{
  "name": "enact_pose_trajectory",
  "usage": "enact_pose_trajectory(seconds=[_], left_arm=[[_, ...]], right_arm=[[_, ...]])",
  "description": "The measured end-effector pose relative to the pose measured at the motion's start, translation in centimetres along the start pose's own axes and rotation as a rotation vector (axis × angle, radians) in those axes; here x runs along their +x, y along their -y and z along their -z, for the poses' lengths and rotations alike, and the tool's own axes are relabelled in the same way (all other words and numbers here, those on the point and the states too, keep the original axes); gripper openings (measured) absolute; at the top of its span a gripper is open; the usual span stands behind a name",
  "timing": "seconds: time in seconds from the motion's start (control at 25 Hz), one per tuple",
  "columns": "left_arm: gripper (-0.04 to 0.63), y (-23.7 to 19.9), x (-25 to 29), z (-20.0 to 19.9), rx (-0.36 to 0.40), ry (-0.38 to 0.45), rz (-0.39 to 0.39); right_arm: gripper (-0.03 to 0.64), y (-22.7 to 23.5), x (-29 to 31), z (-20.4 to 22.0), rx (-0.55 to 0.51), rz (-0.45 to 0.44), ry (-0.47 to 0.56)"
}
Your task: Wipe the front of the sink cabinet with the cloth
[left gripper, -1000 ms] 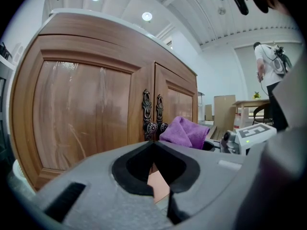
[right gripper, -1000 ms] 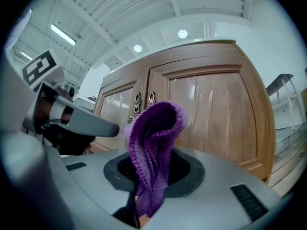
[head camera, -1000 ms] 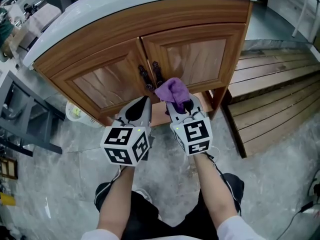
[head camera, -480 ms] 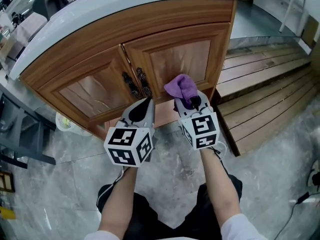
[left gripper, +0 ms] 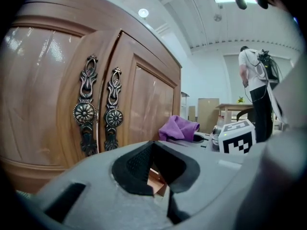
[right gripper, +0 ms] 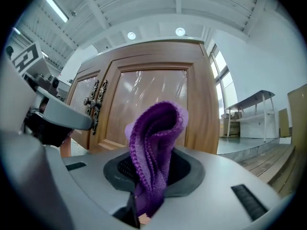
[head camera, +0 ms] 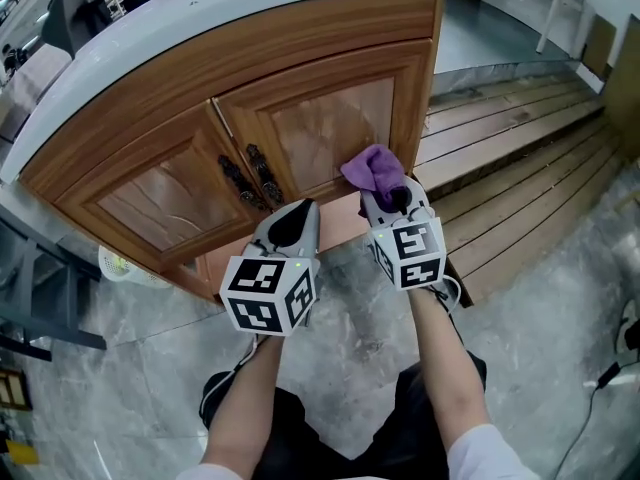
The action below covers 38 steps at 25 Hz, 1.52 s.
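Note:
A wooden sink cabinet (head camera: 330,128) with two panelled doors stands under a white counter; dark ornate handles (head camera: 250,178) sit at the middle seam. My right gripper (head camera: 388,196) is shut on a purple cloth (head camera: 374,170), whose bunched end is up against the lower right corner of the right door (right gripper: 158,104). In the right gripper view the cloth (right gripper: 153,157) rises folded from between the jaws. My left gripper (head camera: 295,223) is shut with nothing in it, low in front of the cabinet just below the handles (left gripper: 98,111). The cloth (left gripper: 178,128) also shows in the left gripper view.
Wooden plank decking (head camera: 520,158) lies to the cabinet's right. A white basket (head camera: 125,266) sits on the grey floor at the cabinet's lower left. A person (left gripper: 256,87) stands far off by a table. My knees and shoes are just below the grippers.
The right gripper and cloth have slid rightwards along the cabinet front, from near the handles to the right door's lower right corner. The left gripper stayed shut and followed alongside.

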<state>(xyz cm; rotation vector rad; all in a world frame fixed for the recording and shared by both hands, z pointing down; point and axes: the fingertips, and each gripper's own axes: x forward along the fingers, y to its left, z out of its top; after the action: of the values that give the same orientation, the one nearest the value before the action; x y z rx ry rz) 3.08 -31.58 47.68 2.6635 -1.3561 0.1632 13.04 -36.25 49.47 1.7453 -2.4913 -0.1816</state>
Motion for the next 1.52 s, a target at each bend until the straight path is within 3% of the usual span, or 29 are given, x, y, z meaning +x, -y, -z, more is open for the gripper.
enact_pose_trajectory(seconds=[0.52, 0.88, 1.28, 1.52], left_arm=[[0.006, 2.7, 2.7, 0.9, -0.002, -0.012, 0.103], [0.006, 4.1, 3.4, 1.2, -0.013, -0.022, 0.145], [0.006, 3.9, 1.7, 0.5, -0.06, -0.029, 0.13], [0.006, 2.1, -1.0, -2.0, -0.065, -0.021, 0.054]], right_arm=[[0.087, 5.7, -1.1, 1.2, 0.018, 0.124, -0.032], [0.087, 8.1, -1.7, 1.5, 0.032, 0.161, -0.057], [0.087, 3.4, -2.7, -1.3, 0.043, 0.056, -0.051], [0.087, -0.9, -2.7, -4.3, 0.087, -0.032, -0.087]])
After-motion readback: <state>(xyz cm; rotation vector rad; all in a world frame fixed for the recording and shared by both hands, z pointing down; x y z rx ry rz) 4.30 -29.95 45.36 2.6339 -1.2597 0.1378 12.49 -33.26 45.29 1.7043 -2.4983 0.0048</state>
